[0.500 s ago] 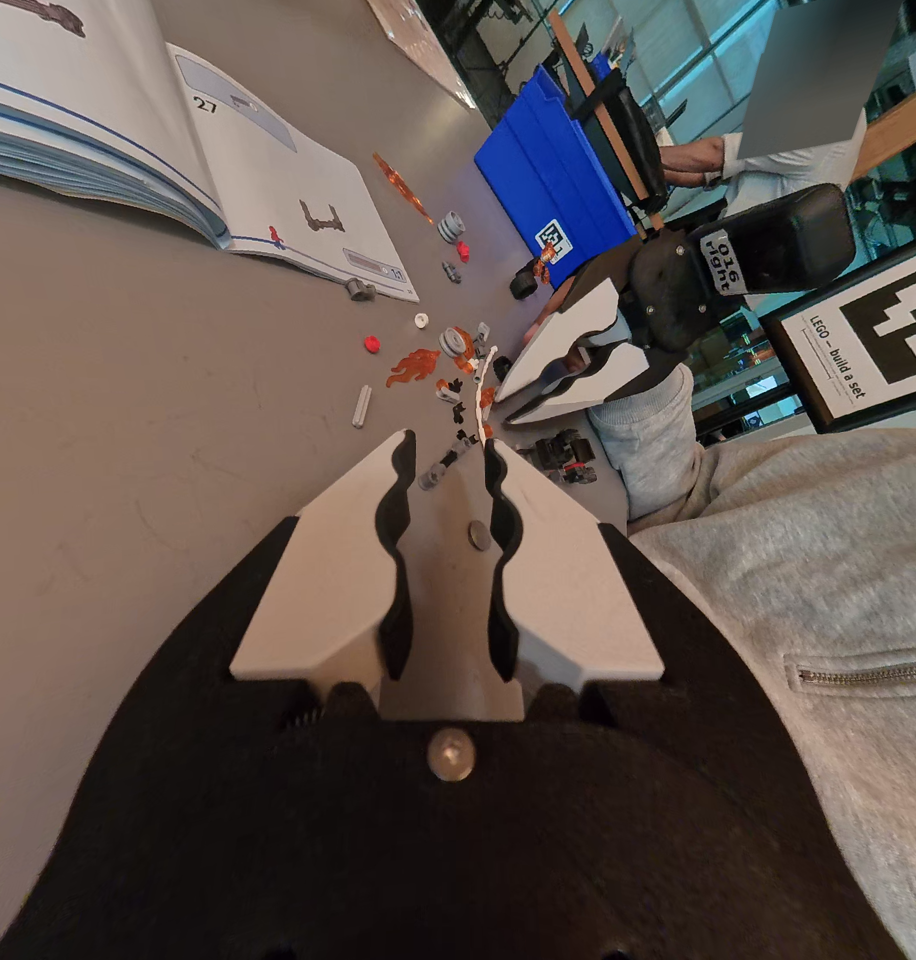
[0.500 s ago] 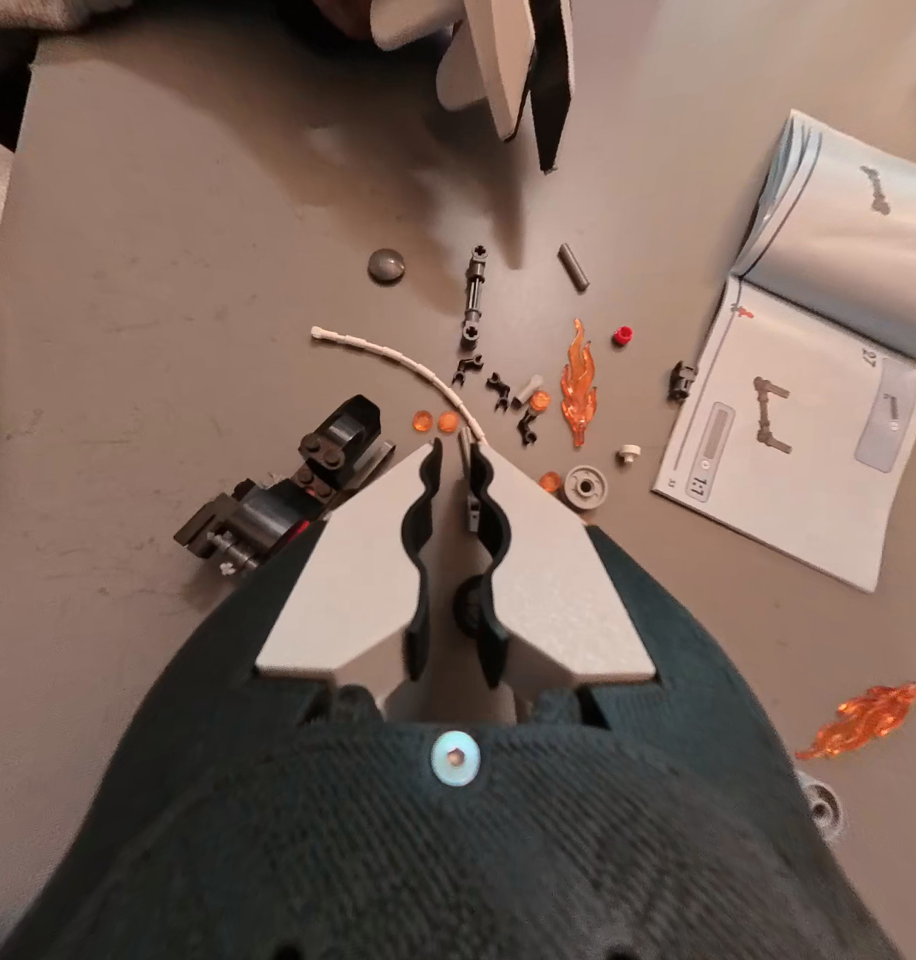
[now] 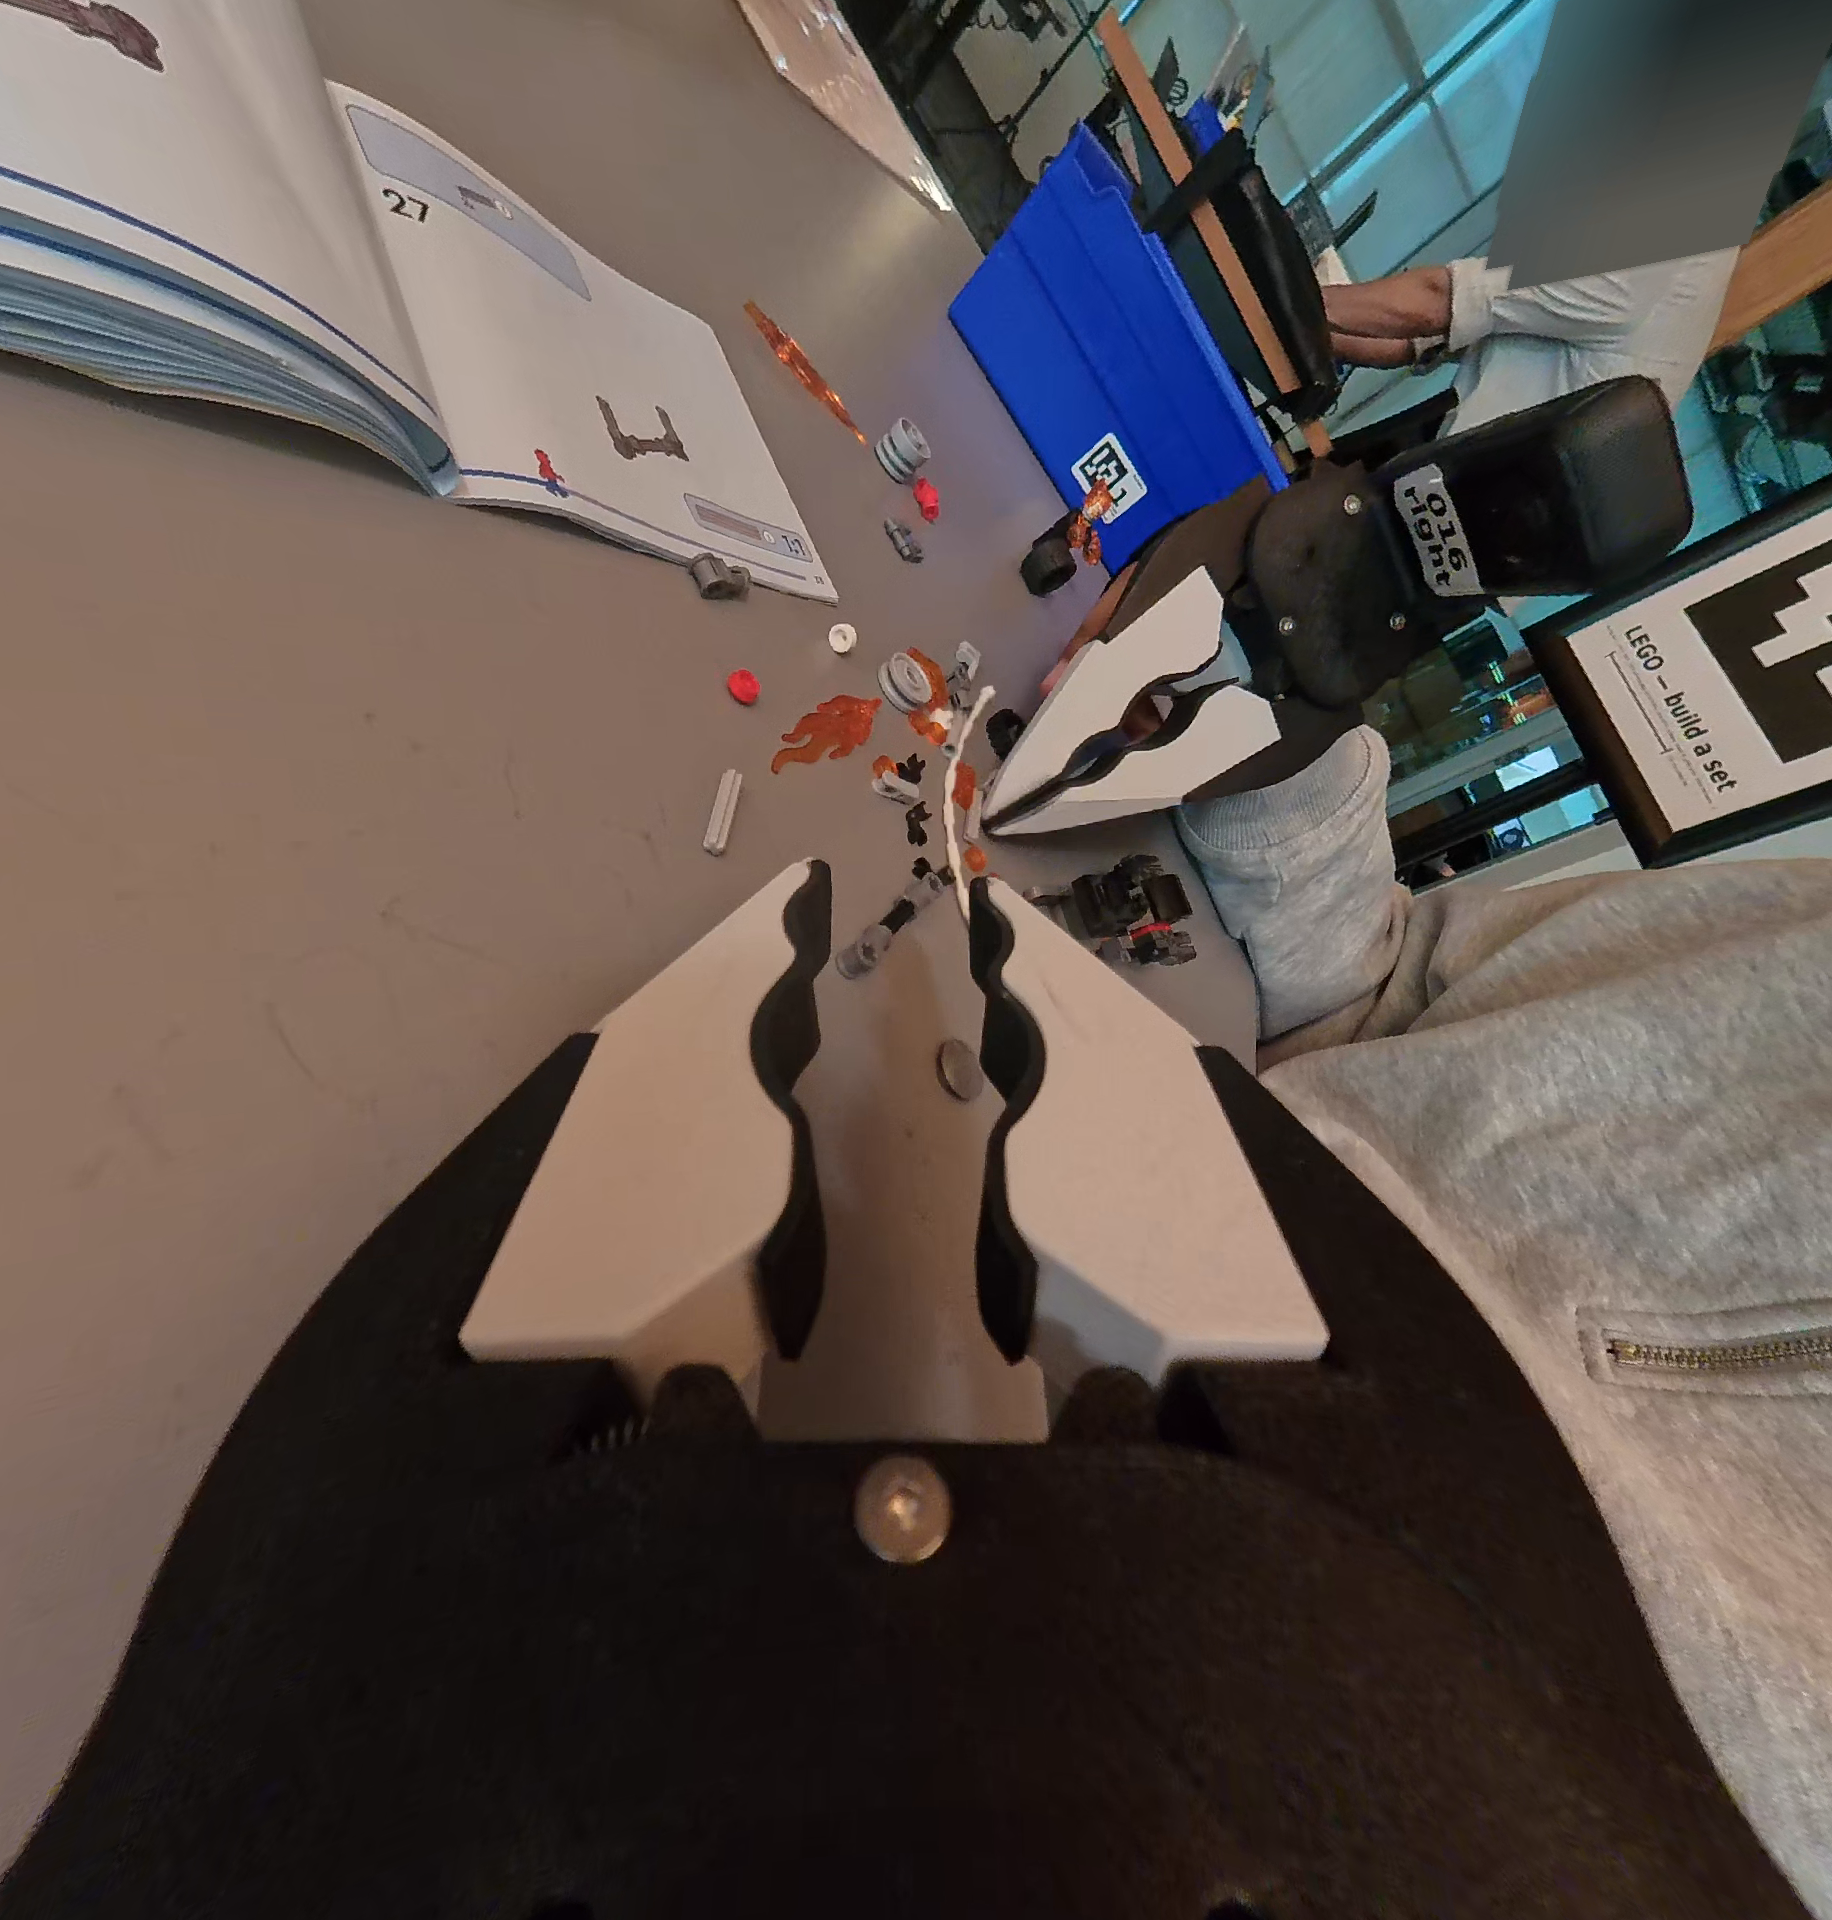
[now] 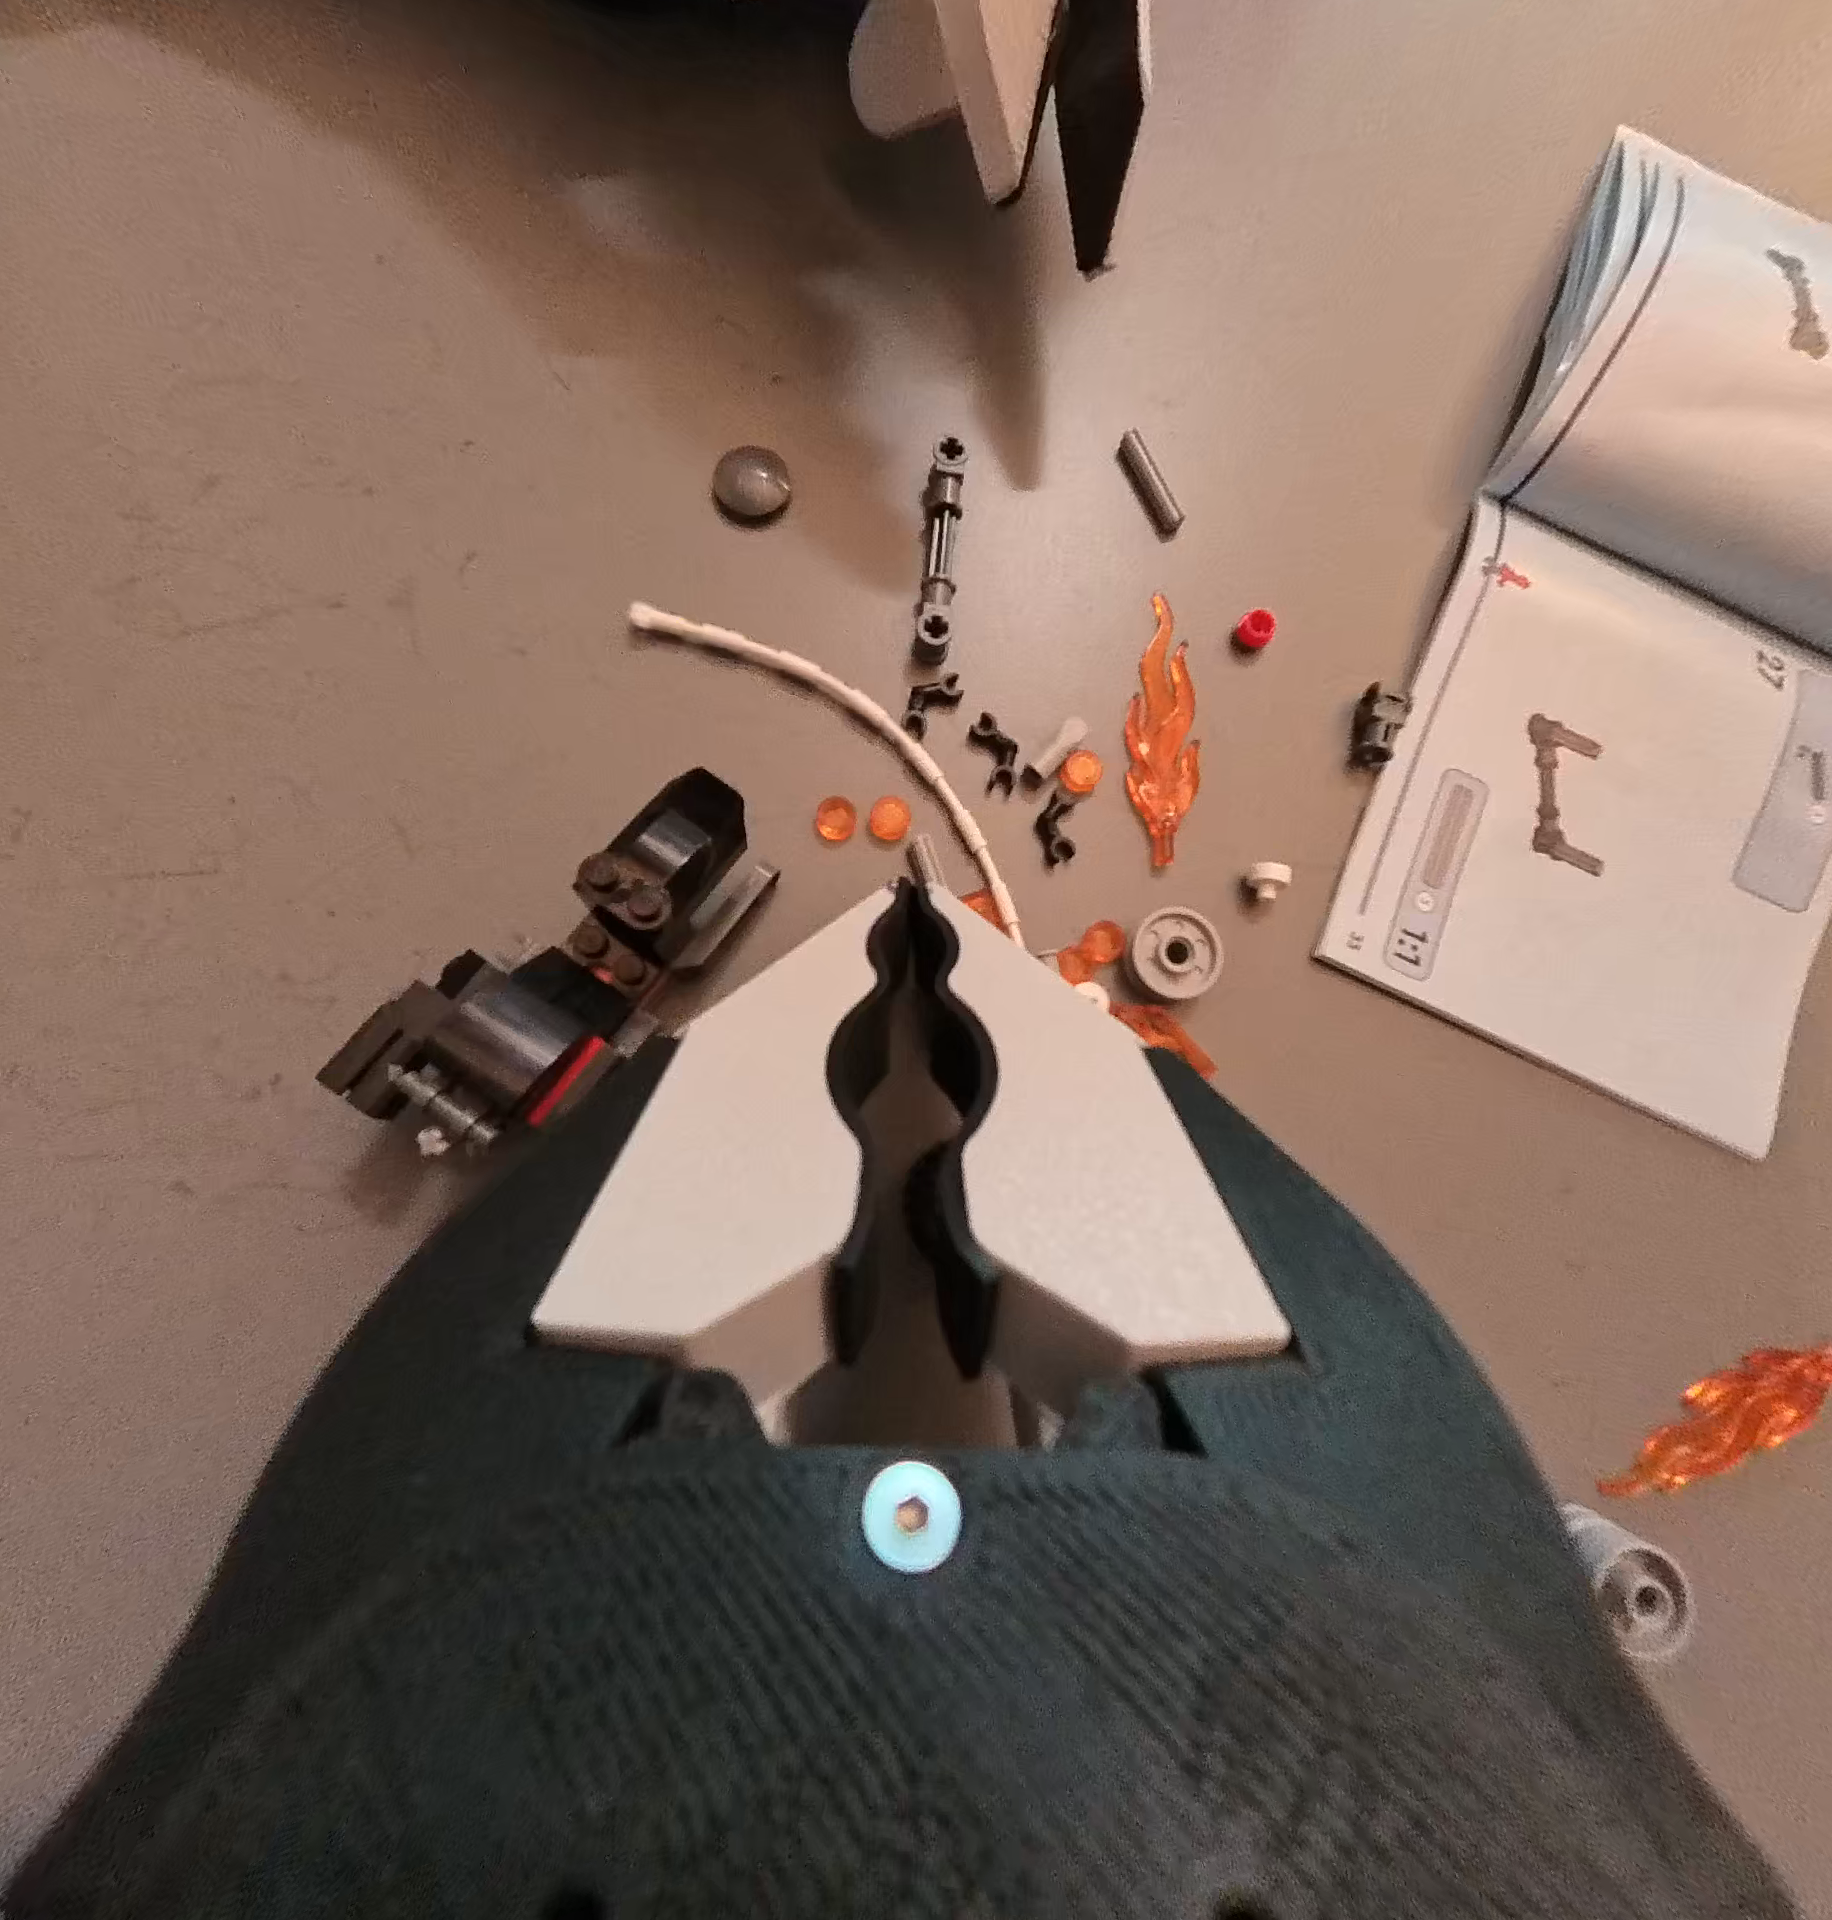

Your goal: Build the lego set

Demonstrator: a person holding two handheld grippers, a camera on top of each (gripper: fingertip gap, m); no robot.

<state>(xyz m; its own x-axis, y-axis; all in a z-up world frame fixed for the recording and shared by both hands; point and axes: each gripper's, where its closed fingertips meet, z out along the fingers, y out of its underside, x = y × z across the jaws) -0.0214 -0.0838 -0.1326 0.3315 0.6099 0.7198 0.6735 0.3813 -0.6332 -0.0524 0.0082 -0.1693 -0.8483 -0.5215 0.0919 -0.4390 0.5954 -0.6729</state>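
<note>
Loose lego parts lie on the grey table (image 4: pixel 268 520). My right gripper (image 4: pixel 907 896) is shut on a small grey pin (image 4: pixel 924 860) that sticks out past its tips; it also shows in the left wrist view (image 3: pixel 985 821), tips down at the table. A partly built black model (image 4: pixel 579 987) lies just to its left. A white curved piece (image 4: pixel 818 691) and an orange flame (image 4: pixel 1161 748) lie ahead. My left gripper (image 3: pixel 896 878) is open and empty, over a dark grey axle connector (image 3: pixel 881 930) and a grey dome (image 3: pixel 959 1068).
The open instruction booklet (image 4: pixel 1618 831) lies at the right. A grey wheel hub (image 4: pixel 1177 951), a red stud (image 4: pixel 1253 629) and a second flame (image 4: pixel 1722 1423) lie nearby. A blue bin (image 3: pixel 1088 343) and a framed sign (image 3: pixel 1774 665) stand beyond the table's edge. Spacing between my two grippers at the tips: around 11 centimetres. The orange flame (image 4: pixel 1161 748) is about 6 centimetres from my right fingertips. Seen from the left wrist view (image 3: pixel 851 725) as well. The grey dome (image 3: pixel 959 1068) is about 7 centimetres from my left fingertips. Look for it in the right wrist view (image 4: pixel 760 489) too.
My right gripper has closed on the small grey pin that lay between its fingers. My left gripper has stayed open and hardly moved.
</note>
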